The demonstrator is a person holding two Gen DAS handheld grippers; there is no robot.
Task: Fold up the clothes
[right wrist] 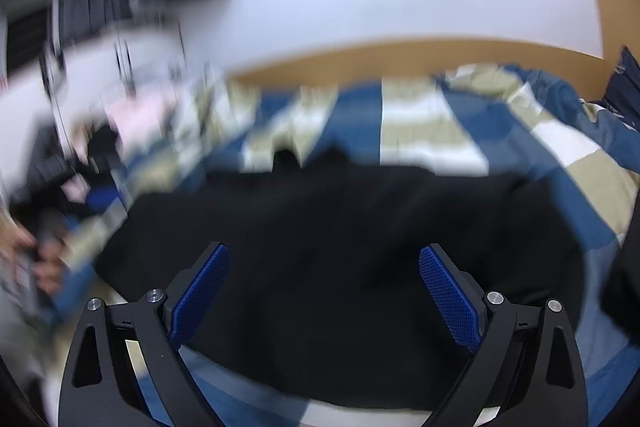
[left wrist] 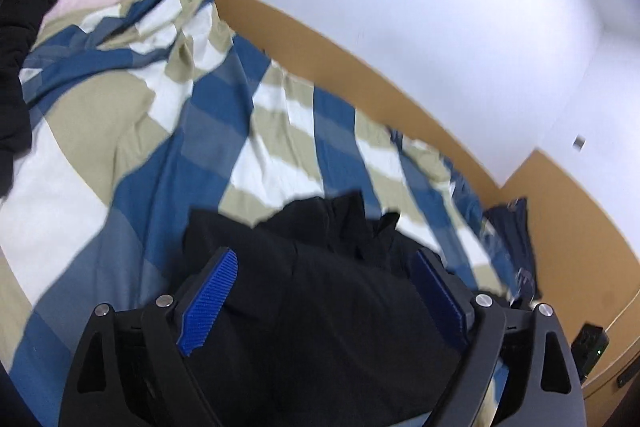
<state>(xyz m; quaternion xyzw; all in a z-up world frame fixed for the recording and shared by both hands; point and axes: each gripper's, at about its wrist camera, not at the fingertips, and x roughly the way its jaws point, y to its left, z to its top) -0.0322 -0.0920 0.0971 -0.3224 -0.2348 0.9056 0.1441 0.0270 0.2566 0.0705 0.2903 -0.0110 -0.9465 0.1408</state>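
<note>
Blue, beige and white checked bedding (left wrist: 168, 163) carries the black garment (right wrist: 340, 227) at 6 o'clock in both views; the left gripper (left wrist: 324, 259) and right gripper (right wrist: 324, 255) hang over it, fingers spread, grasping nothing.

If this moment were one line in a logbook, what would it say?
left hand-held gripper: open, over black garment | right hand-held gripper: open, over it | garment on checked bedcover | fold: not begun
</note>
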